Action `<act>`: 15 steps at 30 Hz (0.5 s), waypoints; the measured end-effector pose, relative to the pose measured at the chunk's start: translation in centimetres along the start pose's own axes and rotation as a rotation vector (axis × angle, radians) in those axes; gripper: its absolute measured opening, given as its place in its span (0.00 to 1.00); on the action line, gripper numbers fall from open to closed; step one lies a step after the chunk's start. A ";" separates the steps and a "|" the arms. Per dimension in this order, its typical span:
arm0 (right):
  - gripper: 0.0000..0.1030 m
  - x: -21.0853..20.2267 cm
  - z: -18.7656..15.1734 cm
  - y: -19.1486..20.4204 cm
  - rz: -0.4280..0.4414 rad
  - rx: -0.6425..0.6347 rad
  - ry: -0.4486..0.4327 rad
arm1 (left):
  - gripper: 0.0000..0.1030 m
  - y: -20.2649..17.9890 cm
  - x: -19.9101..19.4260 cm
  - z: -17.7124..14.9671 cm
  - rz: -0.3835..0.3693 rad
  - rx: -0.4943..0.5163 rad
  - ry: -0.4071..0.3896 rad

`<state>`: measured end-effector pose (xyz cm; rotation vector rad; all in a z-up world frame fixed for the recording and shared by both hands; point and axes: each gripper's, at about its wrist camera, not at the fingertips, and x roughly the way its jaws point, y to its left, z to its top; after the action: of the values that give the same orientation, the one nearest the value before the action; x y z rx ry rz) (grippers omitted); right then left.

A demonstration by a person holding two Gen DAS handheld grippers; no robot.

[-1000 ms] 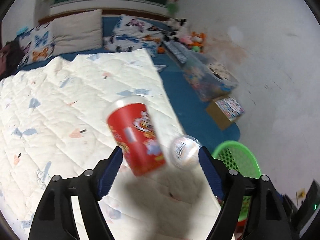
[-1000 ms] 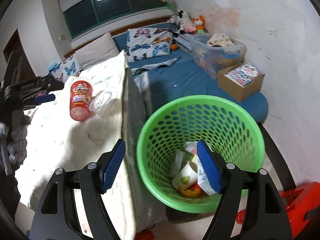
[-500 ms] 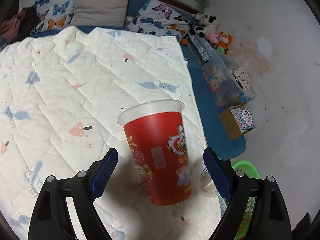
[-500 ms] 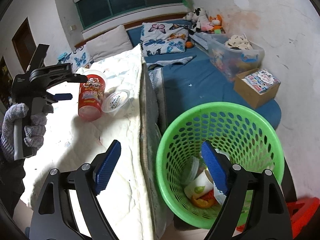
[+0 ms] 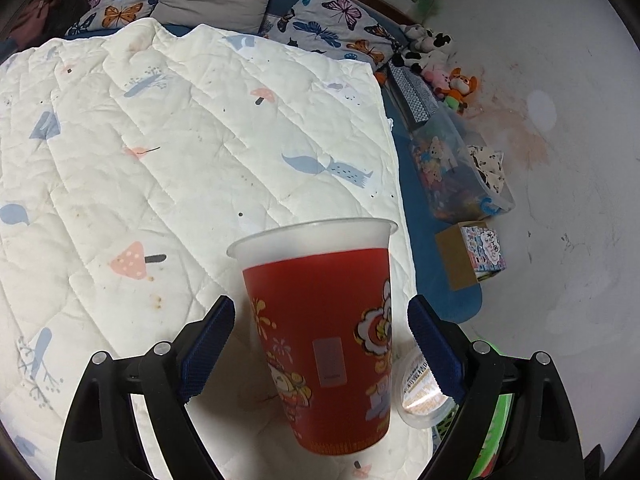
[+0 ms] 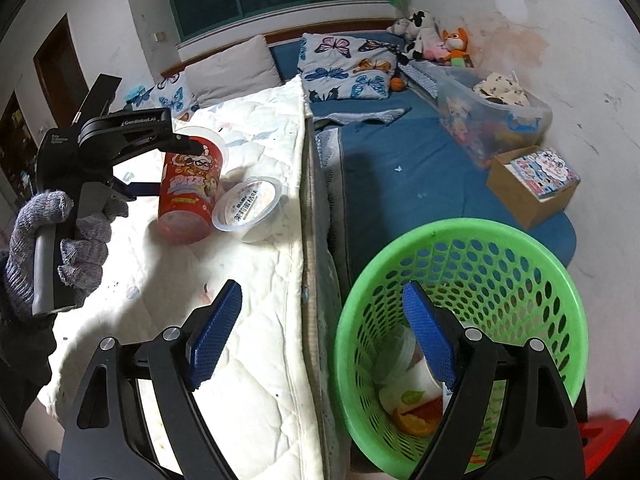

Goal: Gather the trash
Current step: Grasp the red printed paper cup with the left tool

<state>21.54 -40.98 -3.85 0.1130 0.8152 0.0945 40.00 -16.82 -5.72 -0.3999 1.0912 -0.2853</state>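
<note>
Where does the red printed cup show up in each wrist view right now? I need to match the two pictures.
Left wrist view: the red printed cup fills the lower centre, standing on the white quilt between the open pads of the left hand-held gripper.
Right wrist view: the cup is at upper left, on the quilt, the left hand-held gripper around it.
Shared landmark: the clear lidded tub right beside the cup.

Black tool [image 5: 320, 344] frames, blue ribbed pads [image 6: 216, 340], silver screws; grey knit glove [image 6: 52, 248].
</note>
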 end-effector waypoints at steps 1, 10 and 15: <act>0.80 0.3 0.1 0.1 0.003 -0.004 0.003 | 0.83 0.0 0.1 0.0 -0.001 0.001 0.002; 0.80 2.2 0.9 1.6 0.020 -0.044 0.020 | 0.70 0.4 0.8 0.1 -0.029 -0.002 0.020; 0.80 3.3 1.6 2.9 0.035 -0.085 0.019 | 0.69 0.4 0.1 0.0 -0.045 0.020 0.023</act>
<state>24.80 -37.81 -4.73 0.0458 0.8273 0.1629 40.05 -16.53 -5.99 -0.4041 1.1019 -0.3408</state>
